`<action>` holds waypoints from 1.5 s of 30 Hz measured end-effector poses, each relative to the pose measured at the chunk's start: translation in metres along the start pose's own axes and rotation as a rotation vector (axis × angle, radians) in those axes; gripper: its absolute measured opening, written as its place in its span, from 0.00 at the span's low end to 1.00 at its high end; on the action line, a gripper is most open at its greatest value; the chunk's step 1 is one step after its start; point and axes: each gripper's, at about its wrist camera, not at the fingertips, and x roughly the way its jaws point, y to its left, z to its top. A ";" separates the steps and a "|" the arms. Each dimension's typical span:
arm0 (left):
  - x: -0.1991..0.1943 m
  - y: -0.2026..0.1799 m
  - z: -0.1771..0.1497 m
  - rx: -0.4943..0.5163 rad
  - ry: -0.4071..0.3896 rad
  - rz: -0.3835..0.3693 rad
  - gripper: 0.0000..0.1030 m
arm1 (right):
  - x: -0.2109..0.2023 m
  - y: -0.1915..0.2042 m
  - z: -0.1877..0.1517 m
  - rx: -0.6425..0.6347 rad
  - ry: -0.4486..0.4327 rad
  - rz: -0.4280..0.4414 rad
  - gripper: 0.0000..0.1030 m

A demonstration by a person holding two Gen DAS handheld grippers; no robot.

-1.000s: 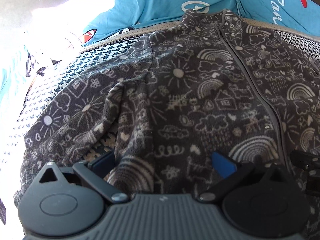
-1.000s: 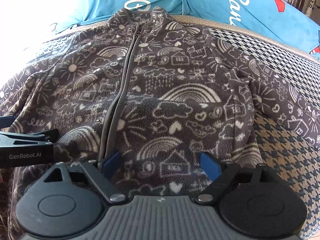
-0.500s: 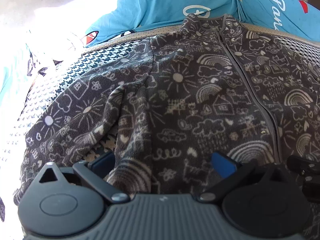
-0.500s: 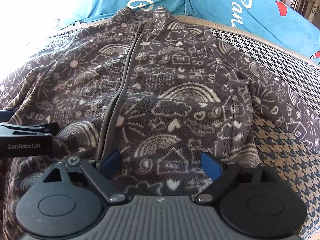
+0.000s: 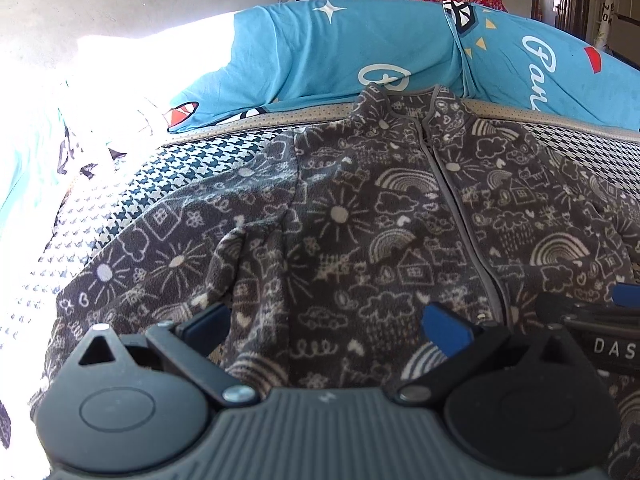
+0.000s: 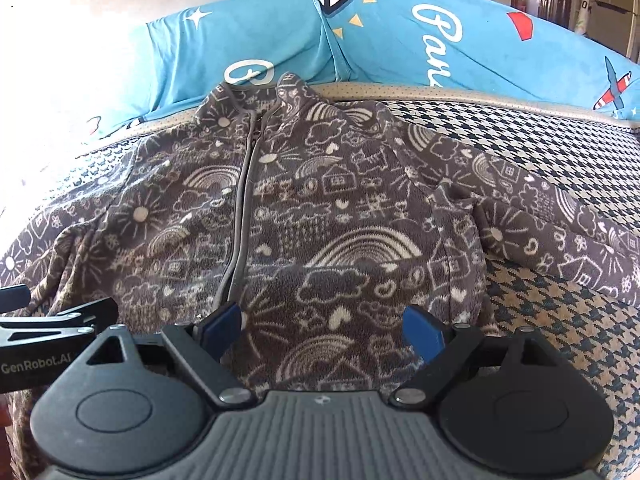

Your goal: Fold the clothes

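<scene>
1. The grey patterned fleece jacket (image 6: 320, 220) lies flat, zipped and face up on a houndstooth-covered surface (image 6: 560, 336), collar toward the blue pillows (image 6: 400, 40).
2. Left gripper (image 5: 326, 322) and right gripper (image 6: 322, 330) hover near the hem, fingers spread, holding nothing.
3. Judged step: folding not yet begun; both sleeves lie out sideways.
4. Next move likely calls for pinching a sleeve or side edge and carrying it across the zip.

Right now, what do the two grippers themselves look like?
Both match: the left gripper and right gripper each have a ribbed grey body, two round black discs, black linkage arms with silver screws, and blue pads. White lettering marks their sides.
</scene>
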 end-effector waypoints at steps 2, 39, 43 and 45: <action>-0.002 0.001 0.002 -0.006 -0.007 0.001 1.00 | 0.000 0.003 0.000 -0.007 -0.002 -0.002 0.85; -0.015 0.002 0.007 -0.021 -0.014 0.006 1.00 | 0.005 0.011 0.004 -0.015 0.031 0.000 0.85; -0.014 -0.001 0.006 -0.019 0.000 -0.009 1.00 | 0.005 0.008 0.005 -0.002 0.038 -0.003 0.85; -0.012 -0.003 0.006 -0.013 0.013 -0.019 1.00 | 0.005 0.008 0.005 0.003 0.039 -0.004 0.85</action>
